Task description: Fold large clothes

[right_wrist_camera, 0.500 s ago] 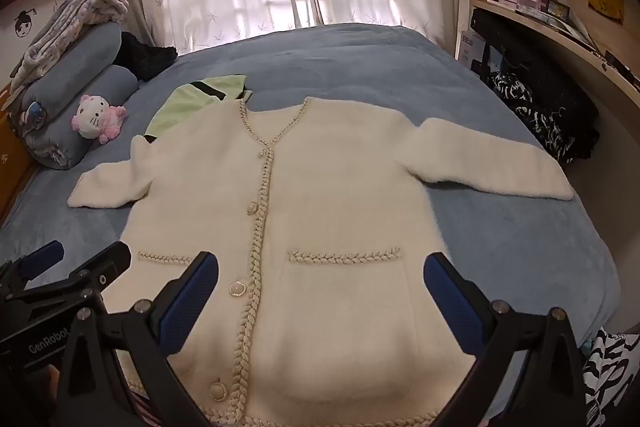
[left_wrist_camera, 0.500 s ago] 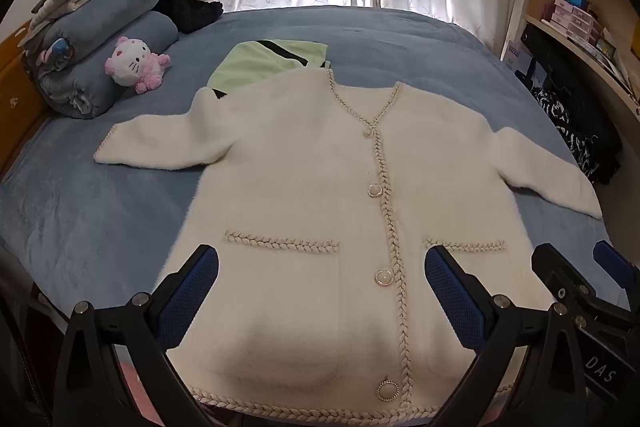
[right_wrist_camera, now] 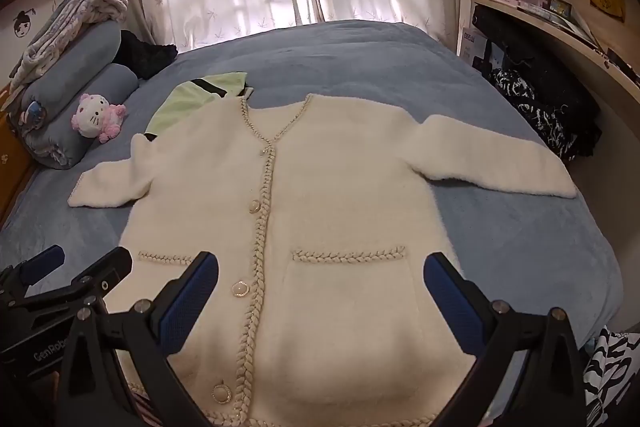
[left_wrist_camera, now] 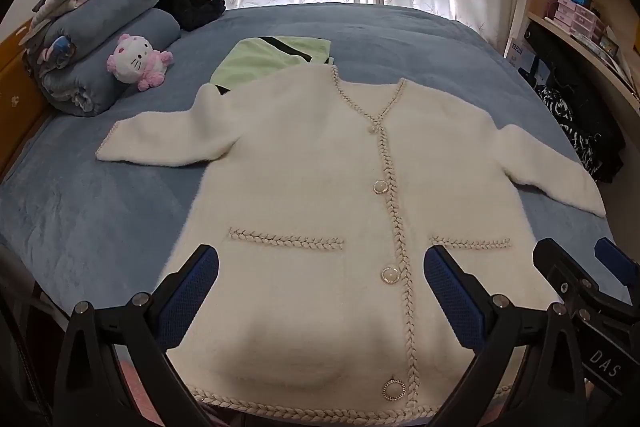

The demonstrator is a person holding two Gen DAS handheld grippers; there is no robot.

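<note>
The cream cardigan (left_wrist_camera: pixel 320 195) lies flat and buttoned on the blue bed (left_wrist_camera: pixel 100 219), sleeves spread, its collar overlapping a green garment (left_wrist_camera: pixel 264 61). Above its hem, the left gripper (left_wrist_camera: pixel 320 291) and right gripper (right_wrist_camera: pixel 320 291) hover side by side, jaws wide apart, holding nothing.

The left tongs (left_wrist_camera: pixel 321 289) point steeply downward, their blue-padded fingers (left_wrist_camera: pixel 188 297) spread wide with nothing clamped between them. The right tongs (right_wrist_camera: pixel 321 289) tilt down likewise, equally wide and empty. The two sit side by side, close together.
</note>
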